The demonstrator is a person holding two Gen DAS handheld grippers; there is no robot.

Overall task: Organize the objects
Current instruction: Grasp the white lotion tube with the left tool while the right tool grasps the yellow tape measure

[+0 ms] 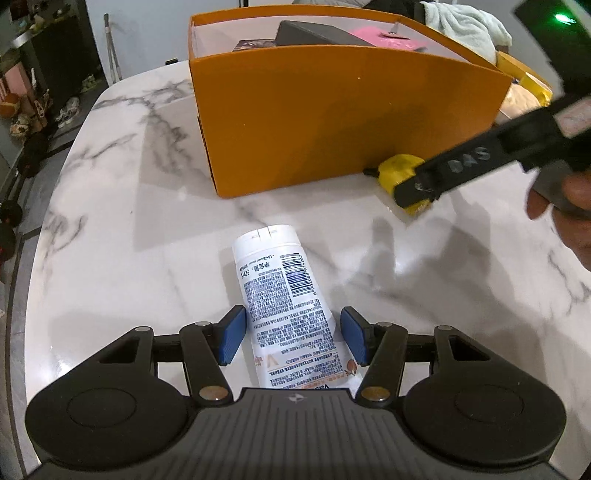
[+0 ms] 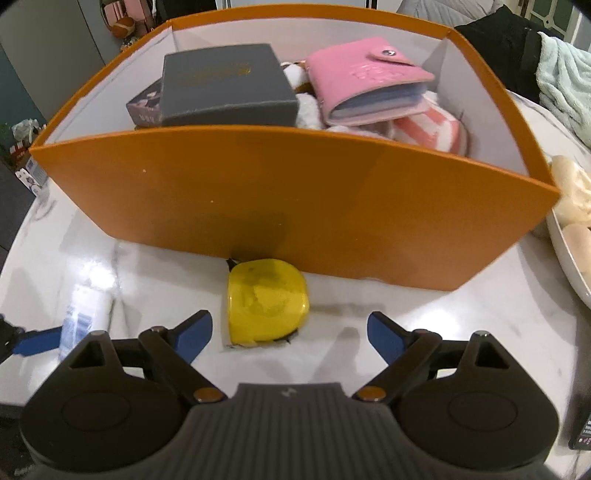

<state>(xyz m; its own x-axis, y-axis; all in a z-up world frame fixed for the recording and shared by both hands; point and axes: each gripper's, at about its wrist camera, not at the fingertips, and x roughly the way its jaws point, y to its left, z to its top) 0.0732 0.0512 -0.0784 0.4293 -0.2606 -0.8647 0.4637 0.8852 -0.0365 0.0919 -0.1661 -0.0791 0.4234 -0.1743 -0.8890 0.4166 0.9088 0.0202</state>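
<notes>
A white lotion tube (image 1: 284,295) lies on the marble table (image 1: 122,221), its lower half between the blue pads of my left gripper (image 1: 293,334), which is open and not touching it. A yellow tape measure (image 2: 266,301) lies against the front wall of an orange box (image 2: 295,199). My right gripper (image 2: 290,332) is open, its pads on either side of the tape measure's near edge. In the left wrist view the right gripper's finger (image 1: 443,173) covers part of the tape measure (image 1: 400,168). The tube also shows blurred in the right wrist view (image 2: 86,310).
The orange box (image 1: 343,118) holds a grey box (image 2: 225,86), a pink wallet (image 2: 369,77), a pink-striped cloth (image 2: 432,133) and a plush item. A white dish (image 2: 570,236) with pale items stands at the right. A pale towel (image 1: 461,26) lies behind.
</notes>
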